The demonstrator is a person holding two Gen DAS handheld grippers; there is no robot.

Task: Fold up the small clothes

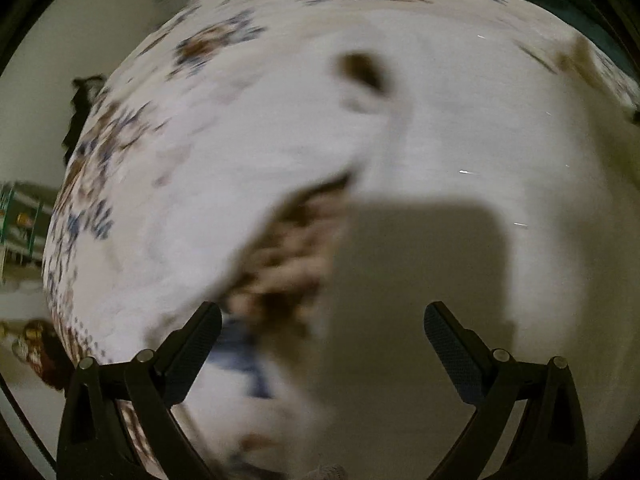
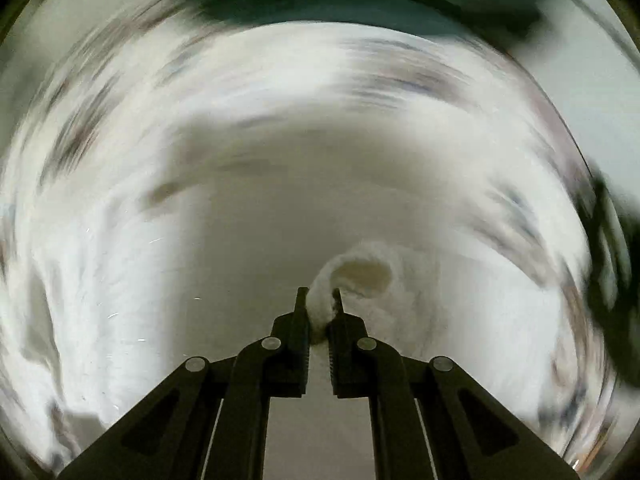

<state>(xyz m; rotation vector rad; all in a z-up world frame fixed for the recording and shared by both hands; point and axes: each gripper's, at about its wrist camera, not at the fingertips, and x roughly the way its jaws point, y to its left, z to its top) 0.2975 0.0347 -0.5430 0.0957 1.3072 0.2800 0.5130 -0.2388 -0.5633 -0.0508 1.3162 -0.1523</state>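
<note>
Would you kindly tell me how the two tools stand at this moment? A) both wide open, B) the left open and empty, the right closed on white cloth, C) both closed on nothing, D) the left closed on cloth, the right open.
B: the left tool has its jaws spread wide with nothing between them, while the right tool pinches a bunch of the white cloth at its fingertips.

Left wrist view looked steeply down past its wide-set claw (image 1: pixel 322 338) onto a white patterned cloth (image 1: pixel 248 128), close above it, right wrist view sat low and near over its own claw (image 2: pixel 320 300), both blurred, sharing that pale cloth (image 2: pixel 120 280)
</note>
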